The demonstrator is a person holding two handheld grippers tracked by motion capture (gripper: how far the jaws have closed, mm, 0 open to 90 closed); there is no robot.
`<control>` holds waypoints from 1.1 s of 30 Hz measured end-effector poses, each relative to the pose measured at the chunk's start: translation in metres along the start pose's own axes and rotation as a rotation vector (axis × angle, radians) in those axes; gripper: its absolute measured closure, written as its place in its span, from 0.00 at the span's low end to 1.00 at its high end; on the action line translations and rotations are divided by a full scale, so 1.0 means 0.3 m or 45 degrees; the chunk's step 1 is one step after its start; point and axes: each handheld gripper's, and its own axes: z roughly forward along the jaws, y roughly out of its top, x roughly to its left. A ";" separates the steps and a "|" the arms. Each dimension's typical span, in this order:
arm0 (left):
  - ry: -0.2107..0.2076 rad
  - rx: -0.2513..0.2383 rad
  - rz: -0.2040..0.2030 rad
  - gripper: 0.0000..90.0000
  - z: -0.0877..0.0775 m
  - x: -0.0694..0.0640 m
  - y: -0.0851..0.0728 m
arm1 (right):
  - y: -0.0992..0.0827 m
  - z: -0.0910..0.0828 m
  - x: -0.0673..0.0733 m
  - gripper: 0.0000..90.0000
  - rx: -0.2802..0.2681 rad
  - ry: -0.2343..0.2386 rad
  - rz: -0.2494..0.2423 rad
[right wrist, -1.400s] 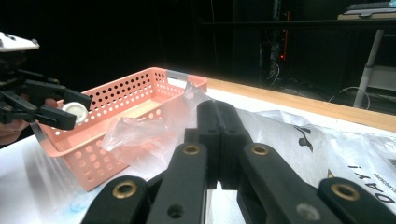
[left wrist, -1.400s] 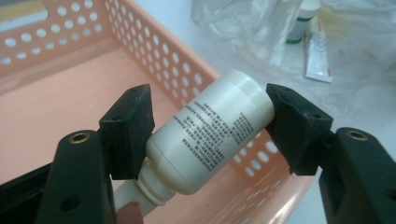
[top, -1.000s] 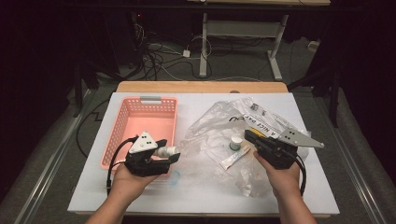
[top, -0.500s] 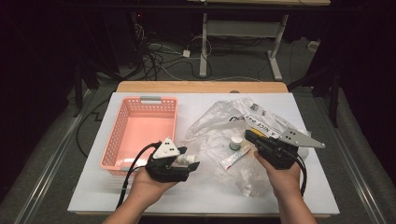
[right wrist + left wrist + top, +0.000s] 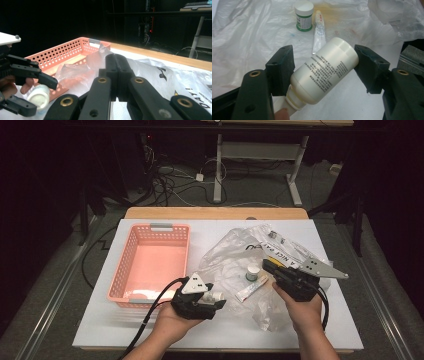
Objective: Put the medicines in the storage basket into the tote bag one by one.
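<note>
Meanwhile, pink basket (image 5: pixel 150 265) sits empty; left tongs (image 5: pixel 324 67) grip white bottle (image 5: pixel 325 71).

Left gripper (image 5: pixel 212 299) holds a white bottle (image 5: pixel 216 296) beside the pink basket (image 5: pixel 131 265); right gripper (image 5: pixel 270 268) rests on the plastic bag (image 5: pixel 227 252).

Lab: dark room, tangled cables (image 5: pixel 165 180) (floor), white table (image 5: pixel 210 227).

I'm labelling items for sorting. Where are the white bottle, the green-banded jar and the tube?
White bottle (image 5: pixel 325 68), left gripper view, on its printed side.
Green-banded jar (image 5: pixel 304 15), left gripper view, on its body just under the cap.
Tube (image 5: pixel 319 30), left gripper view, on its mid length.
</note>
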 end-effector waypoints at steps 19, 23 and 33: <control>0.009 -0.013 -0.008 0.38 0.213 0.013 0.063 | -0.001 -0.005 -0.001 1.00 0.000 0.000 -0.001; 0.029 -0.014 -0.013 0.38 0.253 0.027 0.080 | -0.004 -0.004 -0.002 1.00 0.003 -0.001 0.001; 0.129 0.024 -0.027 0.38 0.371 0.082 0.109 | -0.005 -0.004 -0.007 1.00 0.002 0.002 0.006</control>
